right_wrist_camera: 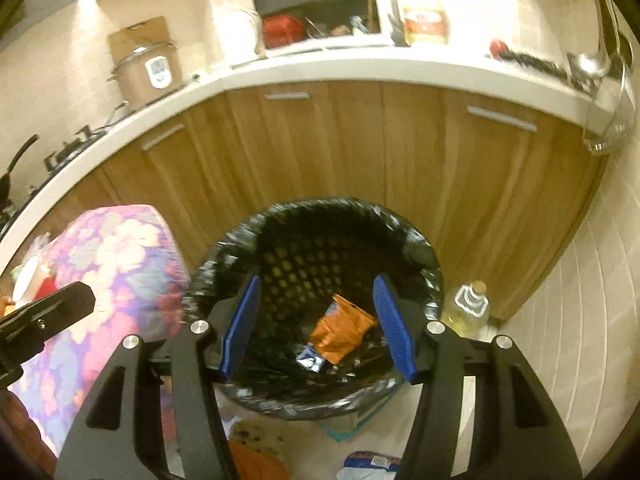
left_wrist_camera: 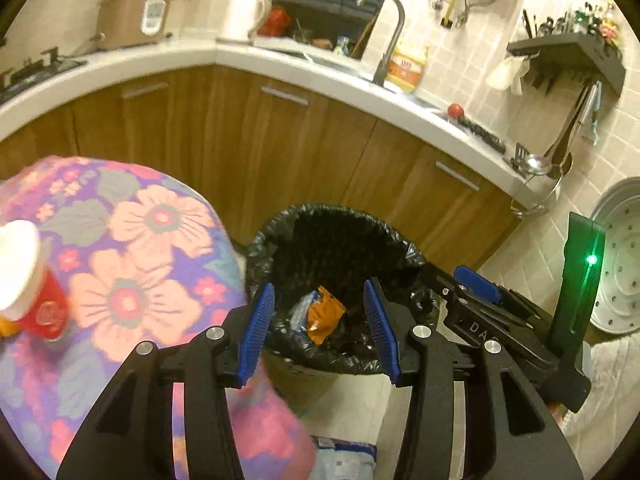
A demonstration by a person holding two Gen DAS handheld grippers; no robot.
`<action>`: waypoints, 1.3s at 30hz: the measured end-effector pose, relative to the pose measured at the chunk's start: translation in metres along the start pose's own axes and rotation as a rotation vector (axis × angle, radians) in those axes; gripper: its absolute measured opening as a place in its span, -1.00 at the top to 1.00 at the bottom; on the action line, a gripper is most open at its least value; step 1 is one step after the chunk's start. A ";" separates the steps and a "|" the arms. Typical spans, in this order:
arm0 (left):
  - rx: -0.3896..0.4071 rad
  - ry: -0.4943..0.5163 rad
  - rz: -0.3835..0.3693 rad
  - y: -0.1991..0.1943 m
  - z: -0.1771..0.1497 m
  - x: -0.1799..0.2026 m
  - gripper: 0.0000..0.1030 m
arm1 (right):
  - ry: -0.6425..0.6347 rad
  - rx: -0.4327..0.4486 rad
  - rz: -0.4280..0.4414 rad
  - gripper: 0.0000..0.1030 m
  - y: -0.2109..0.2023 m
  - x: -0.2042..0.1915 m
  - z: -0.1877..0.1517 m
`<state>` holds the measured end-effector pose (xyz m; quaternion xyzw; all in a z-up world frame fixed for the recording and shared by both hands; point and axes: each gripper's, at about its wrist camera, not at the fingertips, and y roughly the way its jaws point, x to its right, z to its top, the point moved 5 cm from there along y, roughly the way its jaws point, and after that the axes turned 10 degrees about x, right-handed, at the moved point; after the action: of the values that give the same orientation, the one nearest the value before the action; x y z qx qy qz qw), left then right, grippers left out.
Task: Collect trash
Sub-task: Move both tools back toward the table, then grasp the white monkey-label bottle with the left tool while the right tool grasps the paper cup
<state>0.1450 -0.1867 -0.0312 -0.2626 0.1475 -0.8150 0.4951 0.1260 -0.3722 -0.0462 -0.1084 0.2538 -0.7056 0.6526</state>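
Bin (right_wrist_camera: 316,248) before cabinets (right_wrist_camera: 360,152), wrapper (right_wrist_camera: 340,334) in it; cloth-covered table (right_wrist_camera: 120,264) left, bottle (right_wrist_camera: 468,308) right.

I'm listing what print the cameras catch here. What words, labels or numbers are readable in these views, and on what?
"DA", then cut off: white letters on the right gripper body, left wrist view.
Yellow bottle label by the faucet: red print, too blurred.
Rice cooker panel: too small.
Orange wrapper in the trash bin: print unreadable.
Blue-white packet on the floor: blurred.
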 end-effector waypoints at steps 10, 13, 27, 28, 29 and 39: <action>0.152 -0.033 0.103 -0.102 0.010 -0.054 -0.16 | -0.136 0.097 0.144 -0.07 -0.048 -0.103 0.011; 0.188 -0.063 0.164 -0.131 0.011 -0.079 -0.22 | -0.171 0.103 0.191 -0.07 -0.055 -0.133 0.007; 0.304 -0.515 0.708 -0.286 -0.037 -0.284 -0.65 | -0.319 0.042 0.365 -0.07 -0.044 -0.257 -0.029; 0.307 -0.595 0.690 -0.292 -0.043 -0.299 -0.65 | -0.321 0.038 0.374 -0.07 -0.041 -0.262 -0.028; 0.309 -0.661 0.670 -0.295 -0.048 -0.312 -0.65 | -0.317 0.032 0.388 -0.10 -0.038 -0.269 -0.028; 0.243 -0.814 0.645 -0.262 -0.052 -0.335 -0.65 | -0.322 0.079 0.438 -0.54 -0.018 -0.293 -0.032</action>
<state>0.0488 0.2311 -0.0374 -0.4396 -0.0789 -0.4650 0.7644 0.1311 -0.0784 -0.0120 -0.1363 0.1364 -0.5308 0.8253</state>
